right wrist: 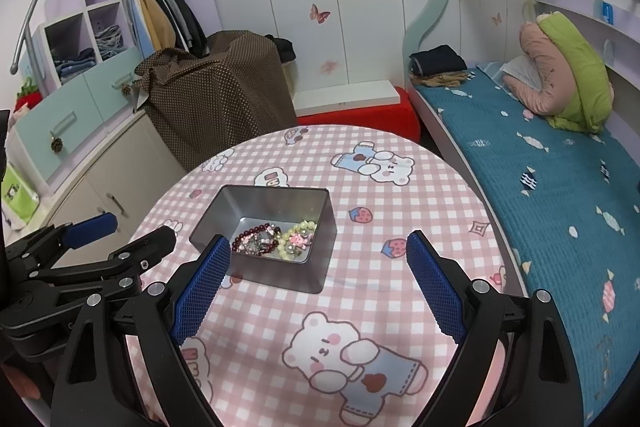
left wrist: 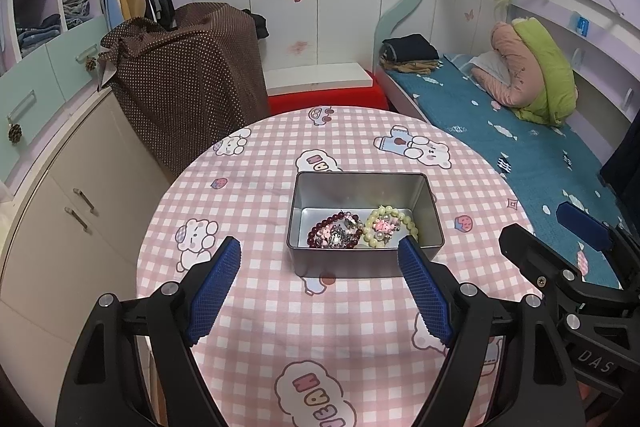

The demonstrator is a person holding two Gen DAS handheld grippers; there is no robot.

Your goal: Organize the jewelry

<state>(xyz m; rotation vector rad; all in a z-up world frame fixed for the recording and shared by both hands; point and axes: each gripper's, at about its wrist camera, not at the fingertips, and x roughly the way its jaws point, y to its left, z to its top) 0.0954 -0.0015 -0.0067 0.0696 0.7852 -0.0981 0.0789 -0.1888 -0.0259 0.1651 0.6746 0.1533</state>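
A silver metal tin (left wrist: 360, 263) (right wrist: 276, 279) stands open on the round pink checked table (left wrist: 280, 307) (right wrist: 360, 287). Inside lie a dark red bead bracelet (left wrist: 316, 229) (right wrist: 250, 231), a pale yellow bead bracelet (left wrist: 390, 217) (right wrist: 298, 227) and small pink and silver charms (left wrist: 338, 235) (right wrist: 260, 245). My left gripper (left wrist: 322, 247) is open and empty, just in front of the tin. My right gripper (right wrist: 318, 241) is open and empty, near the tin's right front side. Each gripper shows in the other's view, the right (left wrist: 556, 231) and the left (right wrist: 132, 223).
A bed with a teal cover (left wrist: 520, 147) (right wrist: 560, 187) runs along the right of the table. A brown dotted cloth (left wrist: 188, 79) (right wrist: 224, 95) covers something behind it. Cabinets and shelves (left wrist: 60, 147) (right wrist: 80, 107) stand at left. A red stool (left wrist: 328, 99) (right wrist: 360, 115) is behind.
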